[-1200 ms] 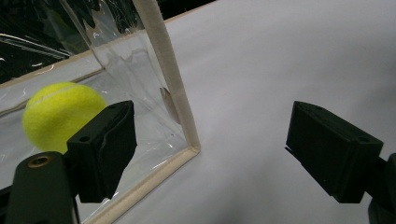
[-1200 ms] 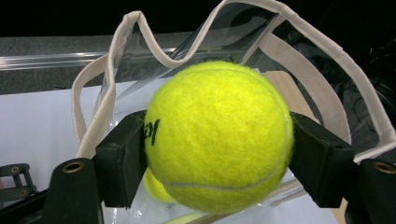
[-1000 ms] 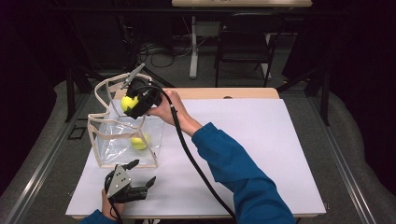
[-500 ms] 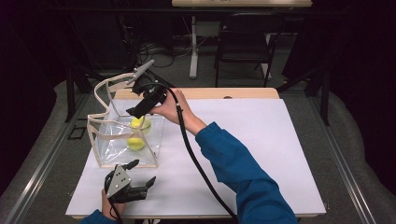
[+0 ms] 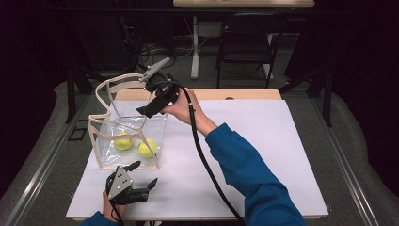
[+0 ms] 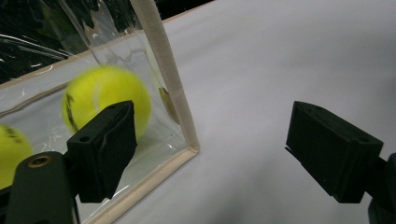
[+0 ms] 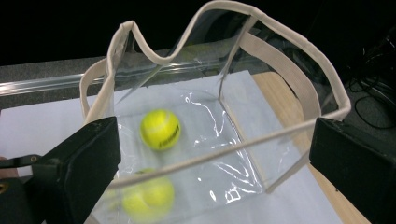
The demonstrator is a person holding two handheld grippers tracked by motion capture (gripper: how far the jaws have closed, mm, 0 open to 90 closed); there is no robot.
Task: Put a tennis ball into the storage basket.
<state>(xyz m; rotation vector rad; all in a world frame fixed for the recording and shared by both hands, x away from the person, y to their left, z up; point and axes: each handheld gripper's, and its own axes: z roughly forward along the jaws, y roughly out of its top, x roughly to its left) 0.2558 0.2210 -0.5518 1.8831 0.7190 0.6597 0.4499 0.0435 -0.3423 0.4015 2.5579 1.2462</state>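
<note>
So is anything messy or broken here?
Nothing is spilled or broken. Both tennis balls sit inside the clear bag, which stands upright on the white table. The bag's top rim is wavy and bent, though not torn.

two balls (image 5: 135,145) in bag (image 5: 104,123), on table (image 5: 263,155)

A white sheet (image 5: 263,155) covers the wooden table (image 5: 244,93), with a dark chair (image 5: 244,47) beyond it.
</note>
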